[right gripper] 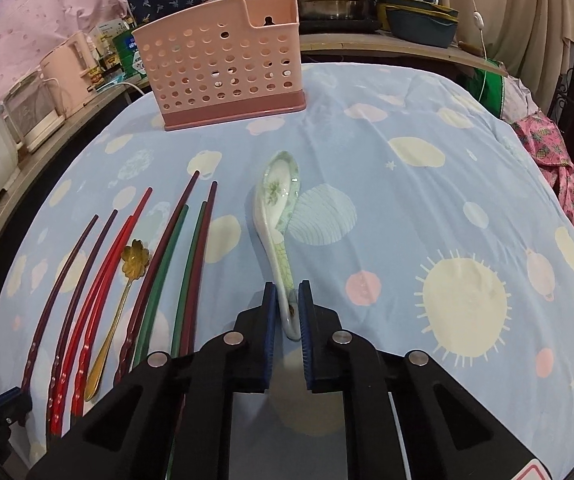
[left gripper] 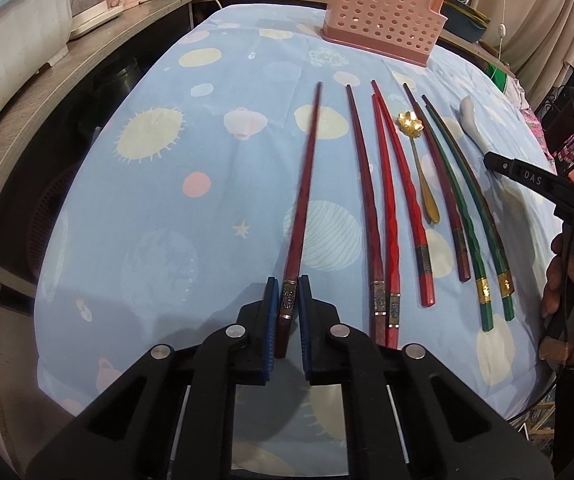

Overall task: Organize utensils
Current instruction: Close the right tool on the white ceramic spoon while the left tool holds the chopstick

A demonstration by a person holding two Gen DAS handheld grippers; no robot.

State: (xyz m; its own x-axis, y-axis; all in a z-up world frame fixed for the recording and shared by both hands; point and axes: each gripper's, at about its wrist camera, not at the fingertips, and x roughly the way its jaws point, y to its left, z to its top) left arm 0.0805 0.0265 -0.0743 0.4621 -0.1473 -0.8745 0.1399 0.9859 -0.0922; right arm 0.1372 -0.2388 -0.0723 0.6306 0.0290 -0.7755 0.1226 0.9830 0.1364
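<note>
The left claw (left gripper: pixel 288 300) is clamped on the butt end of a dark red chopstick (left gripper: pixel 305 184) whose long axis runs away toward the pink holder (left gripper: pixel 383 12) at the desk's far edge. The right claw (right gripper: pixel 288 308) is clamped on the handle of the ceramic spoon (right gripper: pixel 279 208), bowl pointing toward that holder too. The other chopsticks (left gripper: pixel 391 216) and the gold spoon (left gripper: pixel 423 176) lie between the two claws.

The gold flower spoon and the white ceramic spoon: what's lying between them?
Dark red and green chopsticks lie between the gold flower spoon and the ceramic spoon, clearest in the right wrist view.
</note>
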